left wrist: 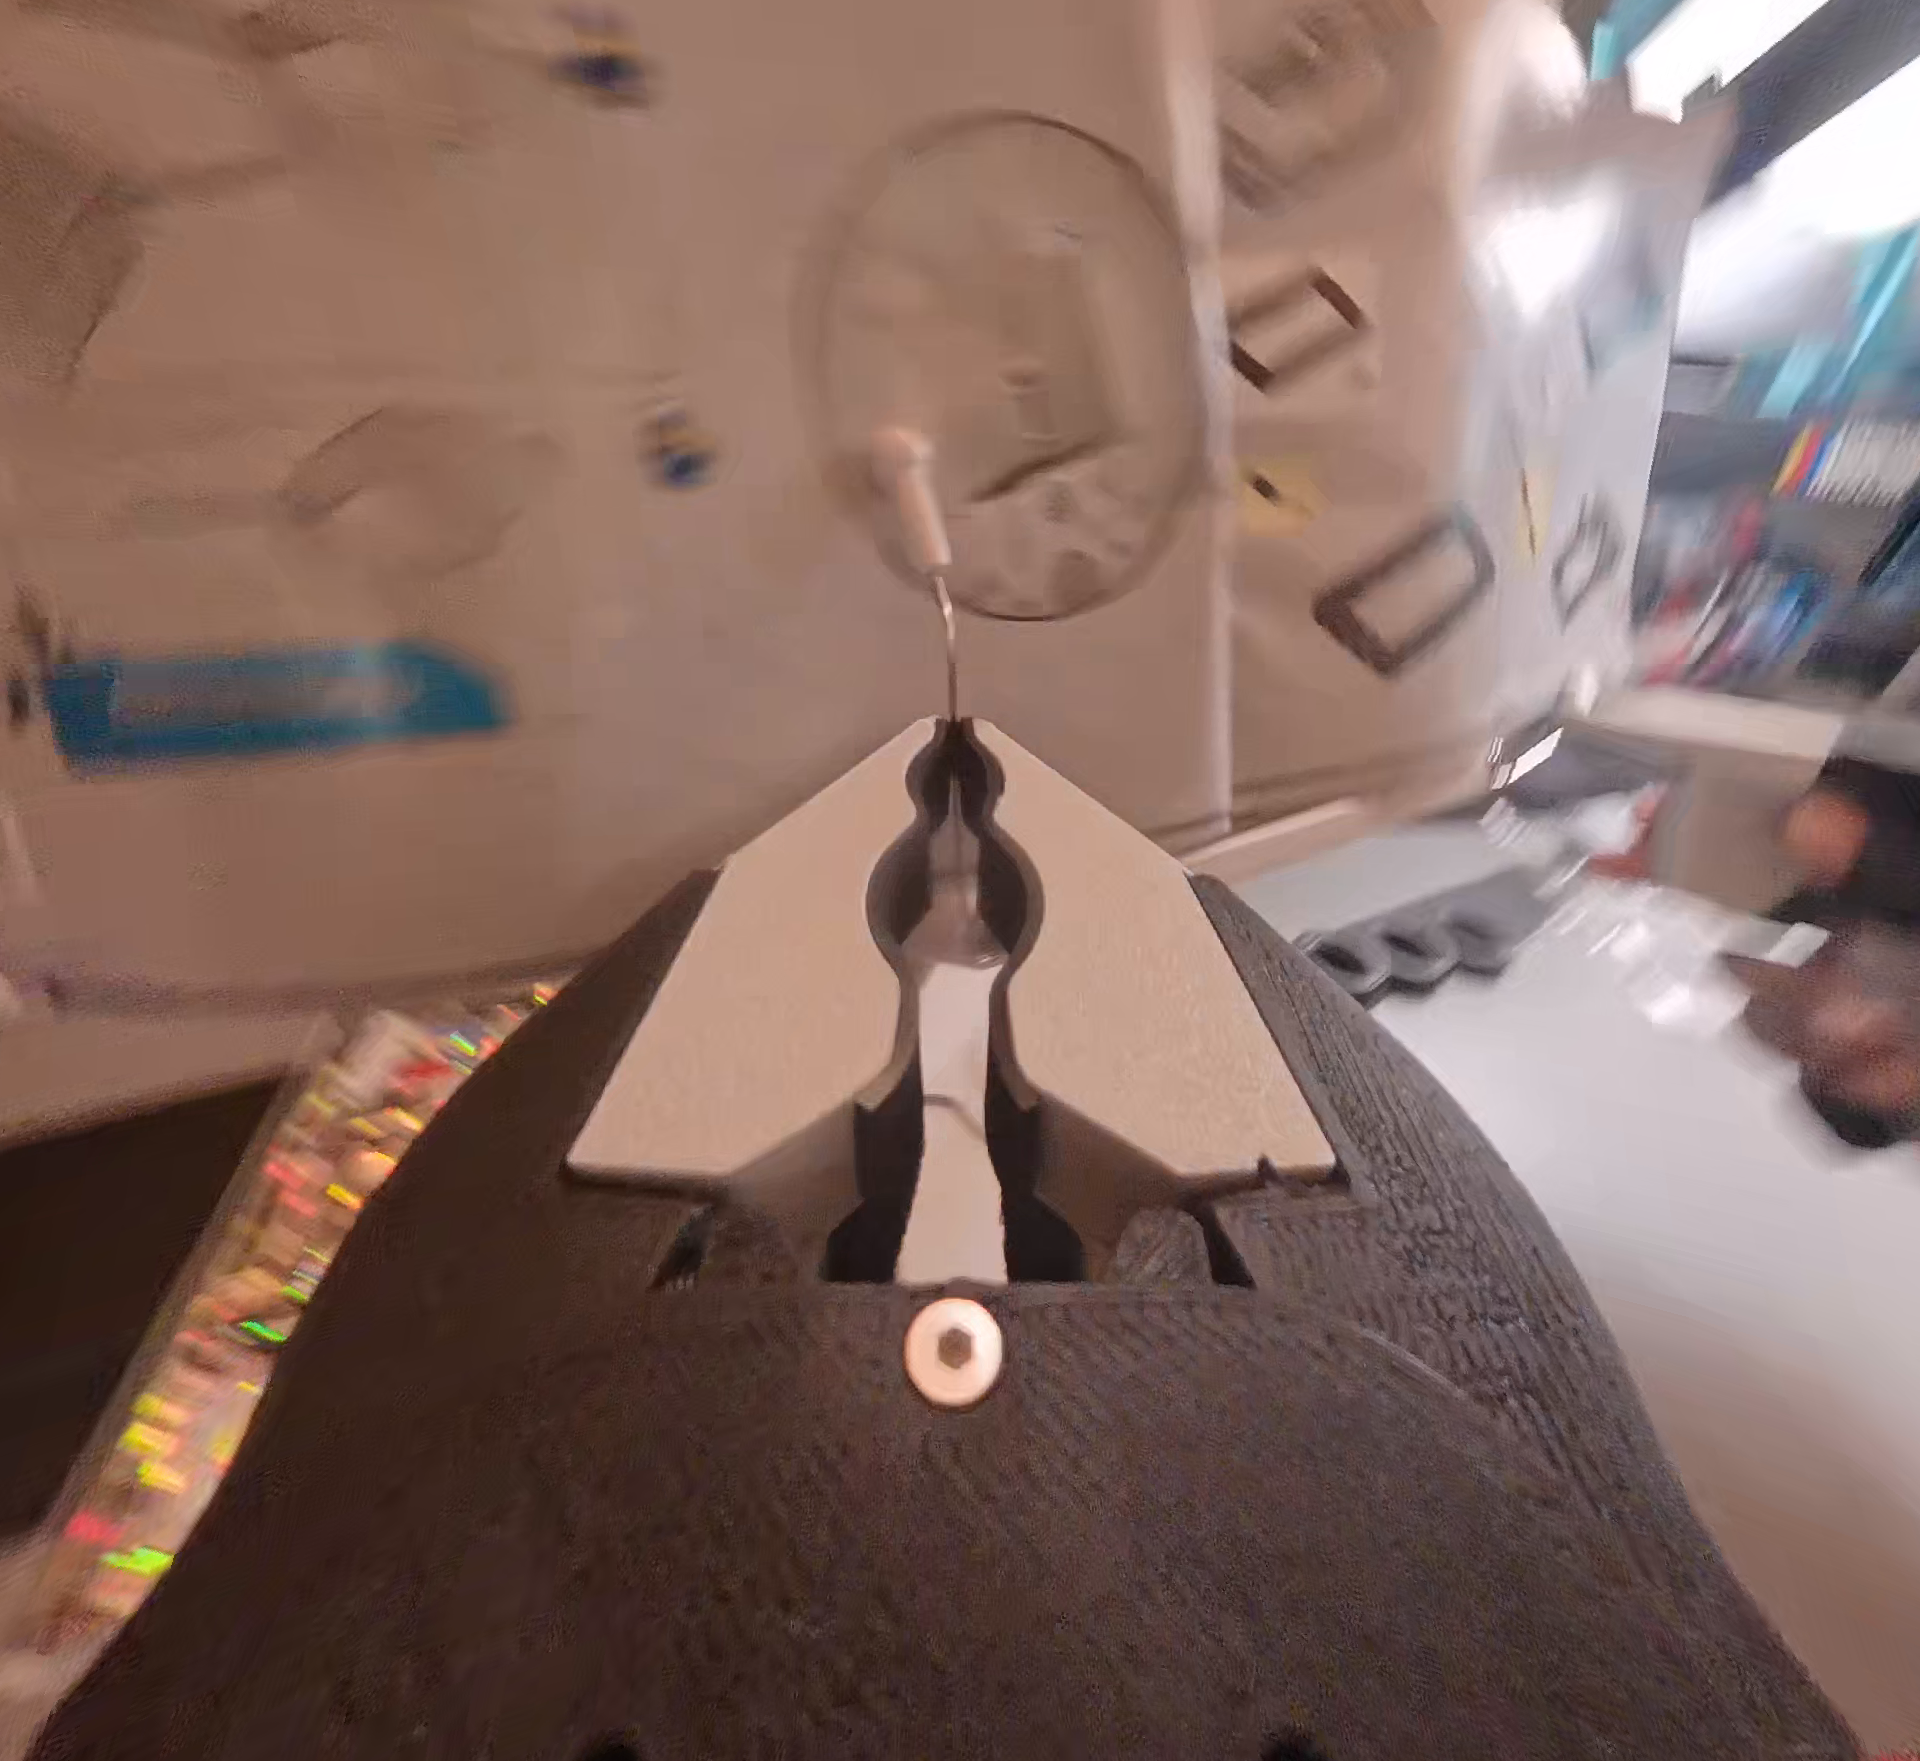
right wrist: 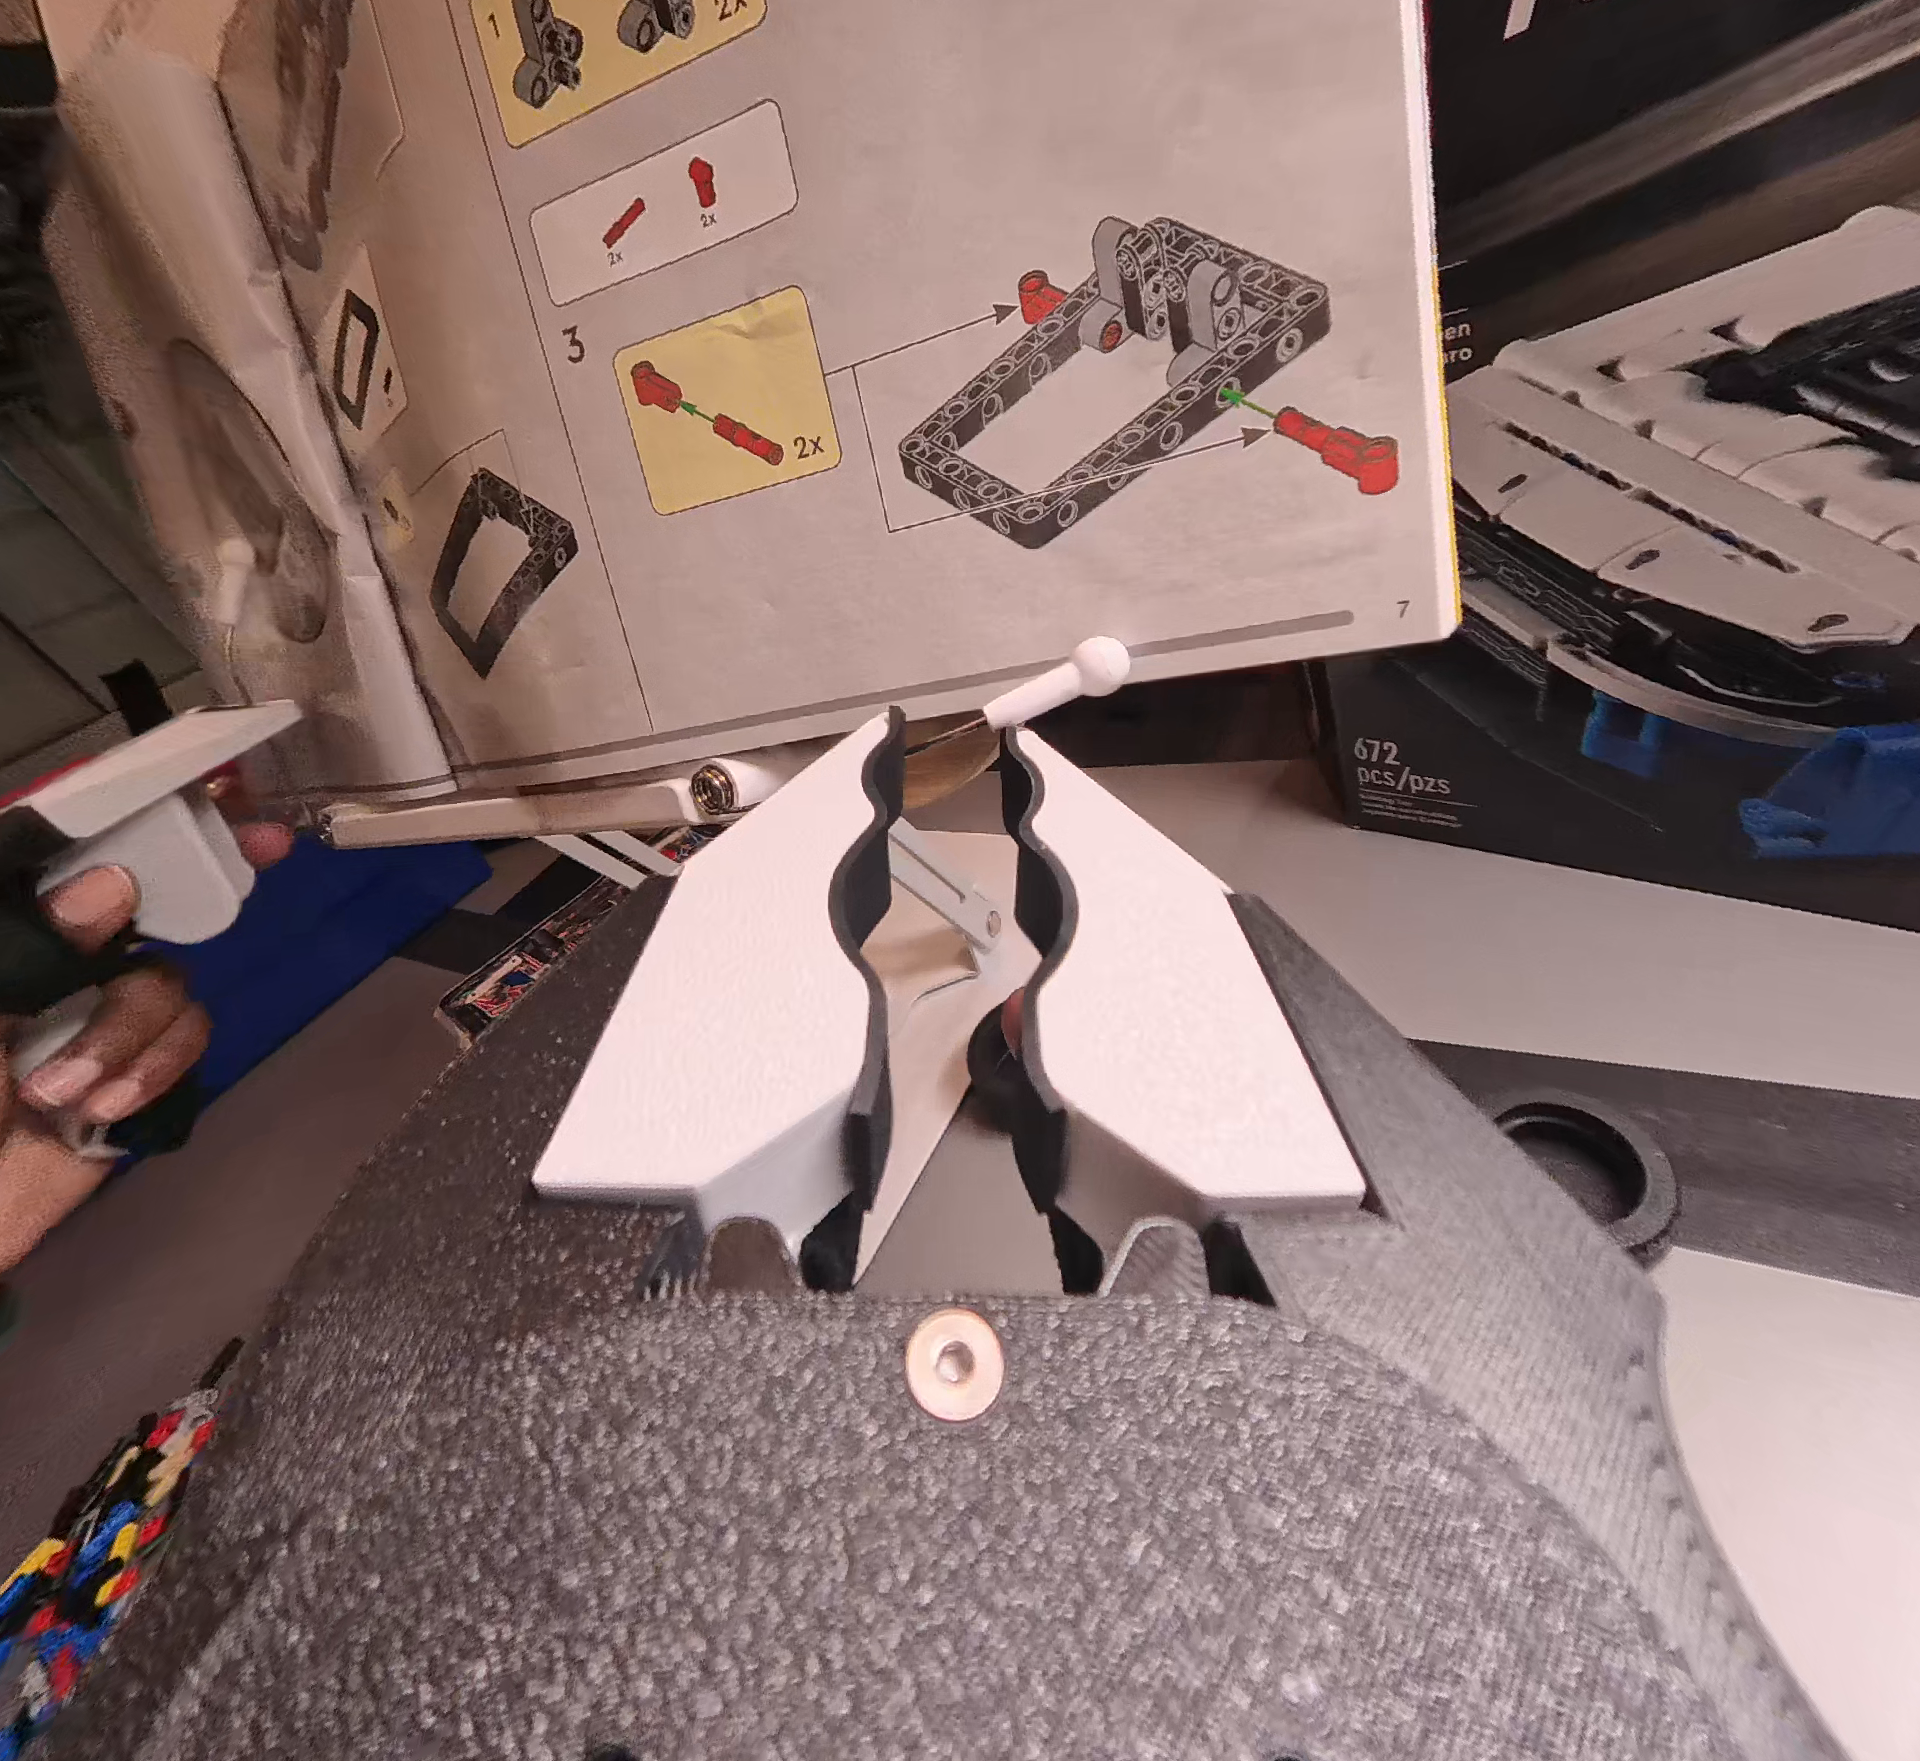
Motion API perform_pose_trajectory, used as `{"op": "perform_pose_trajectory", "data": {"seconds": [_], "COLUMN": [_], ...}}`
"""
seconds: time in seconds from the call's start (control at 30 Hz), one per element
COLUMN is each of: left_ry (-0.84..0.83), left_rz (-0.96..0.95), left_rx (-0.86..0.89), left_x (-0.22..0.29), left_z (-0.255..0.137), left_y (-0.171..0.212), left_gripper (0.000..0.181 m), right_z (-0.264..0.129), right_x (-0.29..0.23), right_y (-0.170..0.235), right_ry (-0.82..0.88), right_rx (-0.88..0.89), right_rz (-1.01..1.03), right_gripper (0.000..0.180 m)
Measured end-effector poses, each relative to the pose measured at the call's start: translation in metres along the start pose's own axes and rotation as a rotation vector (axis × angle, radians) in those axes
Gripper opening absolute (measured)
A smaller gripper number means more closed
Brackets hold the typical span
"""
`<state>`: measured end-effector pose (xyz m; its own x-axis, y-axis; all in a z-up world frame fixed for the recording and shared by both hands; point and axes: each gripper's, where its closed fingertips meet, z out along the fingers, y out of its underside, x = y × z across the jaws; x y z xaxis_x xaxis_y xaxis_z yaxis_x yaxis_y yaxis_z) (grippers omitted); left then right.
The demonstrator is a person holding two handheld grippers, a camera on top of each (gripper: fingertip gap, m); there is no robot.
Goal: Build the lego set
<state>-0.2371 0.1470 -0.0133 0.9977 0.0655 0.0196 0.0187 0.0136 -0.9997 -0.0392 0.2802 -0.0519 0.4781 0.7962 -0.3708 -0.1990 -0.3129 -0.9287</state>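
The open instruction booklet (right wrist: 935,257) stands on a book stand (right wrist: 520,818). In the left wrist view it is a blurred backdrop (left wrist: 520,361). My left gripper (left wrist: 951,724) is shut, its tips pinching the thin wire of the stand's left page holder (left wrist: 940,631), which has a white cap (left wrist: 909,501) lying on the page. This gripper also shows at the far left of the right wrist view (right wrist: 156,807). My right gripper (right wrist: 951,735) is open at the booklet's lower edge. The right page holder (right wrist: 1049,688), white with a ball end, has its wire running between the tips without being gripped.
The black set box (right wrist: 1662,361) stands behind on the right. A dark grey tray (right wrist: 1662,1150) with a round recess lies on the white table (right wrist: 1455,932). Loose coloured pieces (right wrist: 83,1545) are at the lower left. A person's hand (right wrist: 83,1036) holds the left gripper.
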Motion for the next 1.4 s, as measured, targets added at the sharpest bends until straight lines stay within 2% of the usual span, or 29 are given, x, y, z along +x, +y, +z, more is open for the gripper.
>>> {"op": "perform_pose_trajectory", "data": {"seconds": [0.1, 0.2, 0.33, 0.43, 0.5, 0.57, 0.63, 0.7, 0.77, 0.83, 0.93, 0.97, 1.07, 1.13, 1.23, 1.3, 1.4], "left_ry": [0.073, 0.121, 0.219, 0.263, 0.251, 0.197, 0.148, 0.059, -0.013, -0.012, -0.059, -0.072, -0.023, -0.049, -0.134, -0.249, -0.379], "left_rz": [-0.449, -0.637, -0.985, -1.088, -1.074, -1.038, -1.041, -0.976, -0.813, -0.638, -0.283, -0.256, -0.395, -0.473, -0.560, -0.507, -0.255], "left_rx": [0.066, 0.112, 0.158, 0.164, 0.134, 0.108, 0.068, 0.077, 0.106, 0.128, 0.128, 0.113, 0.075, 0.056, 0.099, 0.237, 0.458], "left_x": [-0.026, -0.034, -0.036, -0.033, -0.032, -0.037, -0.044, -0.057, -0.065, -0.057, -0.026, -0.019, -0.016, -0.037, -0.084, -0.119, -0.129], "left_z": [-0.013, -0.024, -0.031, -0.033, -0.036, -0.041, -0.049, -0.061, -0.072, -0.077, -0.079, -0.077, -0.070, -0.071, -0.090, -0.120, -0.170], "left_y": [0.007, 0.019, 0.040, 0.048, 0.051, 0.055, 0.062, 0.059, 0.042, 0.015, -0.015, -0.016, -0.003, 0.015, 0.026, 0.004, -0.066], "left_gripper": [0.001, 0.003, 0.005, 0.007, 0.008, 0.008, 0.019, 0.021, 0.024, 0.025, 0.010, 0.011, 0.019, 0.025, 0.030, 0.028, 0.027], "right_z": [0.001, 0.001, -0.001, -0.003, -0.006, -0.014, -0.023, -0.034, -0.040, -0.036, -0.025, -0.021, -0.009, -0.003, 0.001, 0.001, 0.003], "right_x": [0.000, 0.000, 0.000, -0.001, 0.001, 0.013, 0.028, 0.036, 0.028, 0.011, -0.019, -0.030, -0.063, -0.073, -0.078, -0.074, -0.060], "right_y": [0.001, -0.001, 0.001, 0.001, -0.001, -0.008, -0.018, -0.036, -0.052, -0.057, -0.052, -0.049, -0.029, -0.016, -0.010, -0.014, -0.023], "right_ry": [0.003, 0.004, 0.003, 0.002, 0.008, 0.054, 0.104, 0.165, 0.188, 0.172, 0.138, 0.119, 0.053, 0.061, 0.056, 0.062, 0.094], "right_rx": [0.005, 0.024, 0.012, 0.006, 0.012, 0.041, 0.068, 0.120, 0.150, 0.136, 0.103, 0.100, 0.047, -0.006, -0.026, -0.016, -0.006], "right_rz": [0.013, 0.007, 0.025, 0.016, -0.007, -0.029, -0.014, -0.079, -0.196, -0.299, -0.431, -0.470, -0.586, -0.677, -0.698, -0.666, -0.599], "right_gripper": [0.016, 0.016, 0.017, 0.018, 0.027, 0.028, 0.033, 0.036, 0.037, 0.039, 0.046, 0.045, 0.041, 0.040, 0.040, 0.042, 0.053]}}
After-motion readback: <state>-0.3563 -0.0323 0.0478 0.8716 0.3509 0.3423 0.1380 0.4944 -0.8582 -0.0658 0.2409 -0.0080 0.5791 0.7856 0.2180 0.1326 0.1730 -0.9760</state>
